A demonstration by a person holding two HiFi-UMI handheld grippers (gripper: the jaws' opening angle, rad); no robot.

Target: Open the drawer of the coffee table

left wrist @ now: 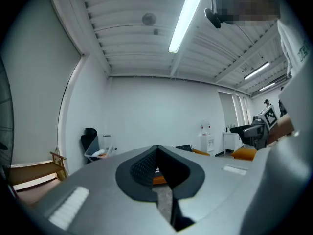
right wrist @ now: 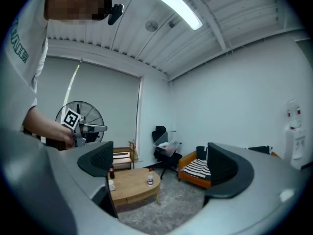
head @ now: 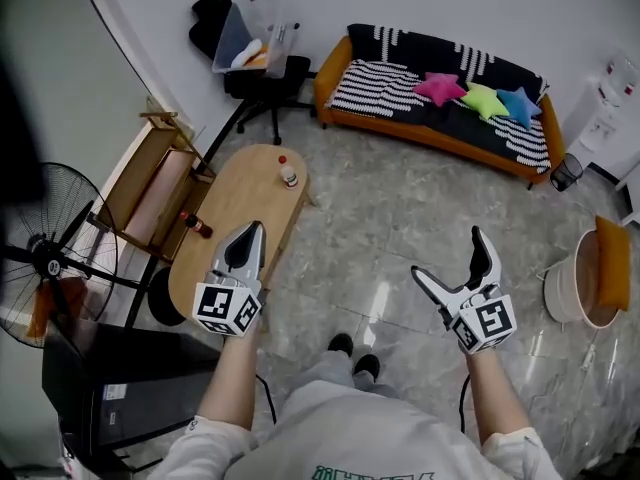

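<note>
bottle (head: 288, 173) on coffee table (head: 243, 196) | sofa (head: 400, 93) behind, right | fan (head: 45, 253) left of table

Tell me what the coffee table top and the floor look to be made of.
Coffee table: looks like wood or a wood-look laminate, light tan with a matte finish. The colour is even and the grain is too faint to settle which. Floor: seems to be polished stone or marble-pattern tile, with grey, mottled veining. Bright glare patches suggest a glossy finish.

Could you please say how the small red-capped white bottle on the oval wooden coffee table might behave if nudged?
The small red-capped white bottle stands upright and narrow, so it would likely tip, not slide. Looking round, it might roll off the oval wooden coffee table, whose edge is close.
</note>
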